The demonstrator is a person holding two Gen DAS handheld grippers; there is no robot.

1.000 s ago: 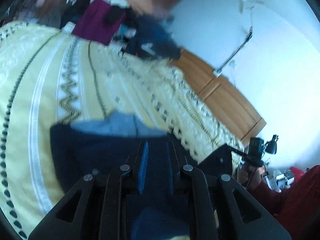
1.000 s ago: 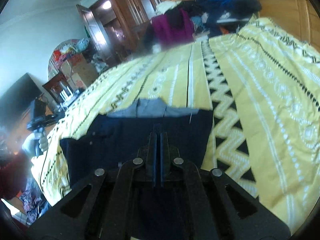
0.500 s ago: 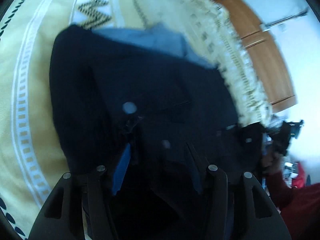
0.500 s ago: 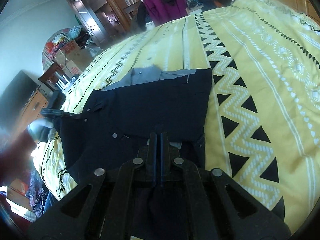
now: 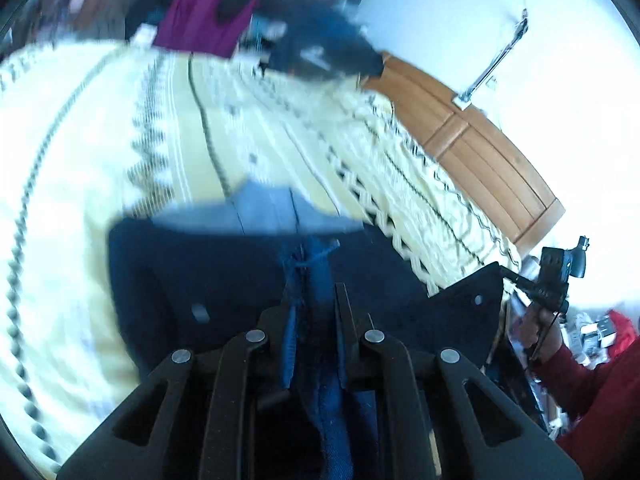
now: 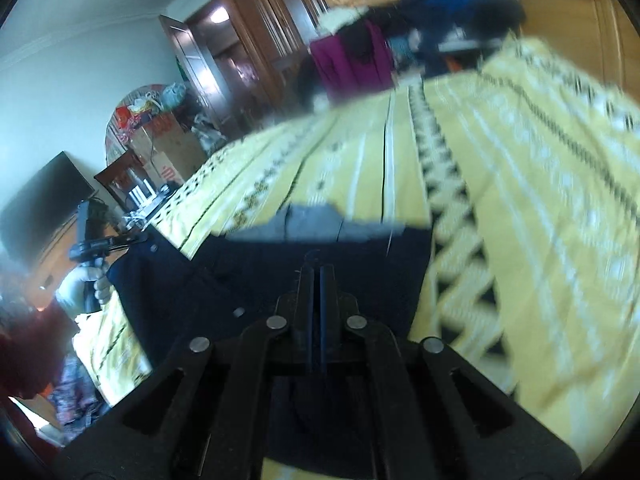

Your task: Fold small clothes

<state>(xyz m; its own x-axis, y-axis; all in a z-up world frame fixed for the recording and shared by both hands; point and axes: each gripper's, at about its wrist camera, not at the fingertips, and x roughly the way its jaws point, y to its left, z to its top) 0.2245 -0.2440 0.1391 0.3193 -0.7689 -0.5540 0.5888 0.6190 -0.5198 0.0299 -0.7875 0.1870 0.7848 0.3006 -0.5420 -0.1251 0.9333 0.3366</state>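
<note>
A blue seam of the dark garment [image 5: 208,272] is pinched in the left tongs [image 5: 314,300]; the right tongs [image 6: 320,276] are clenched on its edge. Since 0.5 s ago, both are raised, the cloth stretched over the bed [image 6: 520,184] toward 12 o'clock.

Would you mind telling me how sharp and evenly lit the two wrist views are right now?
Left wrist view: motion-blurred bedspread, washed pale, the wall blown out; the left gripper and dark garment read fairly clearly. Right wrist view: better exposed, bedspread and far clothes pile smeared, right gripper sharp. Both bend at the edges.
</note>
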